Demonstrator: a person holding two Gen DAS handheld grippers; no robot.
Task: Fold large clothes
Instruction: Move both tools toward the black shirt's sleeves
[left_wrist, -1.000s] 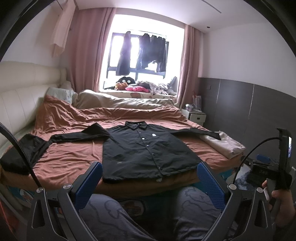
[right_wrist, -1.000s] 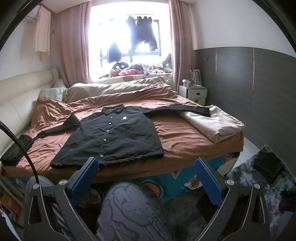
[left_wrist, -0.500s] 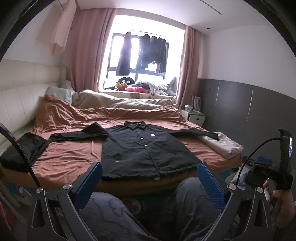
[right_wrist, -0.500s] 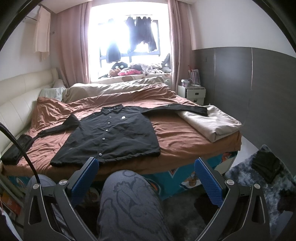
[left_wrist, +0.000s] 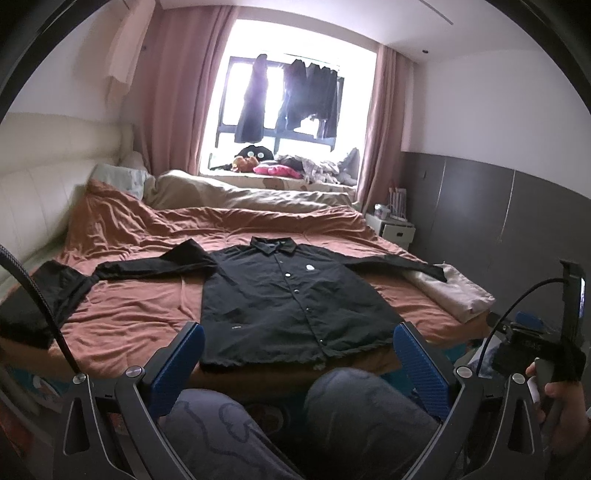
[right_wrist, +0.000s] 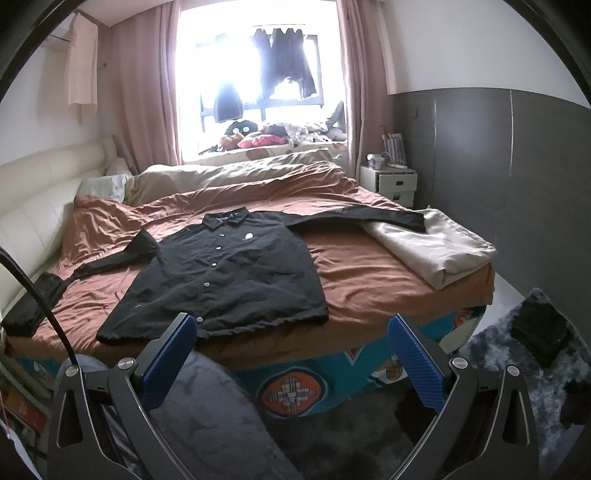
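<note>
Both tongs spread, empty; black shirt hem at bed edge.

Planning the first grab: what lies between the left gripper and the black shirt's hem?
In the left wrist view, only the person's knees and the bed's edge lie between the open left gripper and the black shirt.

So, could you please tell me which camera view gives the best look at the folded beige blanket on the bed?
The right wrist view: the beige blanket lies large and unobstructed at the bed's corner, with the black shirt sleeve resting on its far edge. The left wrist view shows it smaller, toward the frame's right side.
</note>
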